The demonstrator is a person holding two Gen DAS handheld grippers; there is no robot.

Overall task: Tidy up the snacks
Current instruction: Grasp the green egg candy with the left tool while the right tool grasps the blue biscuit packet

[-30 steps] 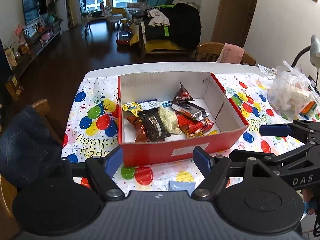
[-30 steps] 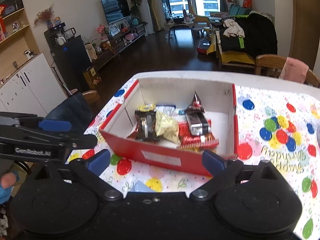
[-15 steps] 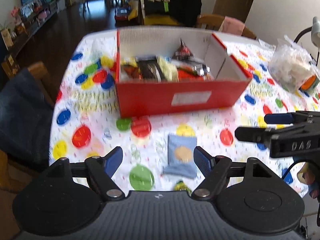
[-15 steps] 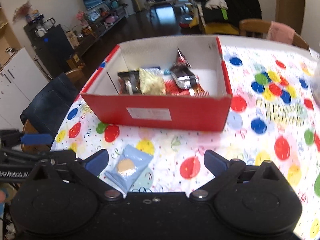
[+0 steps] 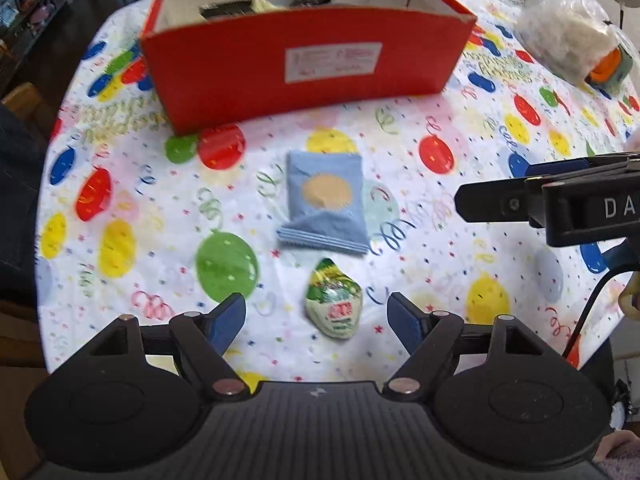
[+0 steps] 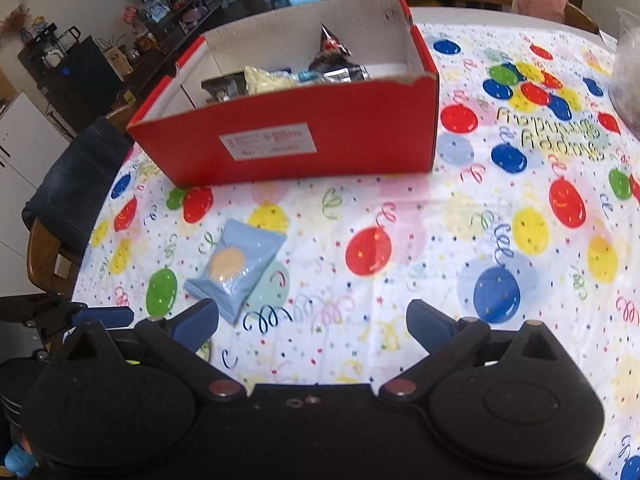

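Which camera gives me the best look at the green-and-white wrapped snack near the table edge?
The left wrist view. There the green-and-white wrapped snack lies fully visible on the tablecloth, between the open left hand-held gripper fingers, below the blue packet. In the right wrist view that gripper's own body hides it almost entirely.

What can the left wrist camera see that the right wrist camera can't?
Only the left wrist camera shows the green and white wrapped snack lying between the open left gripper fingers, and the whole clear plastic bag.

Only the right wrist camera shows the white cabinet and the shelves along the wall.

Both show the red box holding snacks, the blue packet on the balloon tablecloth, and the open right gripper.
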